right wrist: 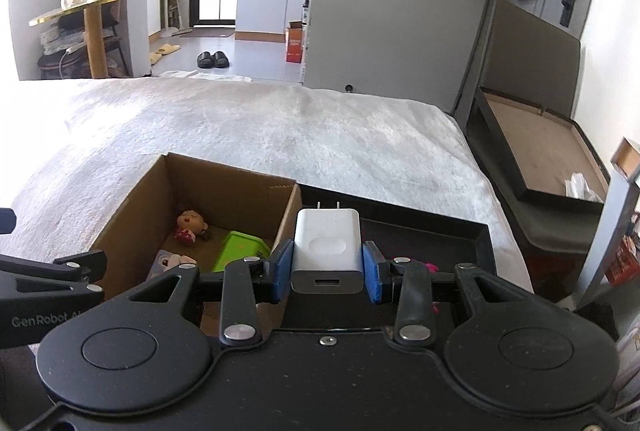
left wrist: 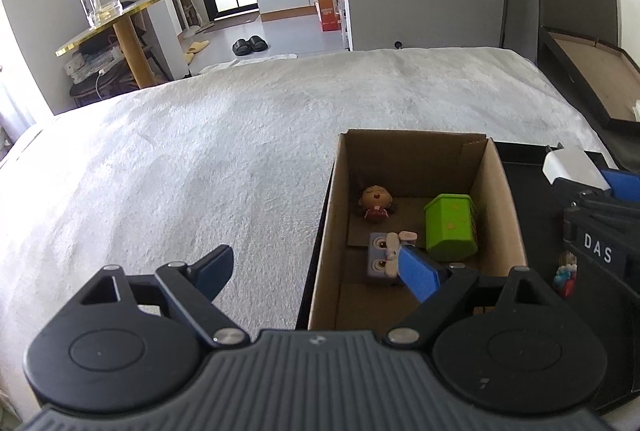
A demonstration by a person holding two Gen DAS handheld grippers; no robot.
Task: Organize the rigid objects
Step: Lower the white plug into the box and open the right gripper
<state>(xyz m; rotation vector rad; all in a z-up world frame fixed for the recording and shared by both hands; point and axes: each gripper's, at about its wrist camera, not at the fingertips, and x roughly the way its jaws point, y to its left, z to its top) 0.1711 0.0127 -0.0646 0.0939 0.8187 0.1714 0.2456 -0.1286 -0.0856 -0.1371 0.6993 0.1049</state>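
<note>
A cardboard box (left wrist: 502, 183) stands on the white bed cover and holds a small doll (left wrist: 376, 203), a green block (left wrist: 452, 227) and a purple toy (left wrist: 382, 259). My left gripper (left wrist: 316, 263) is open and empty, its left finger over the cover and its right finger inside the box by the purple toy. My right gripper (right wrist: 327, 267) is shut on a white USB charger (right wrist: 328, 251), held above the black tray (right wrist: 460, 227) just right of the box (right wrist: 288, 215). The charger also shows in the left wrist view (left wrist: 568, 165).
A small figurine (left wrist: 565, 273) lies in the black tray beside the box. A pink item (right wrist: 430, 265) peeks out behind my right finger. The bed cover (left wrist: 200, 159) stretches left and ahead. A dark framed board (right wrist: 540, 151) leans at the right.
</note>
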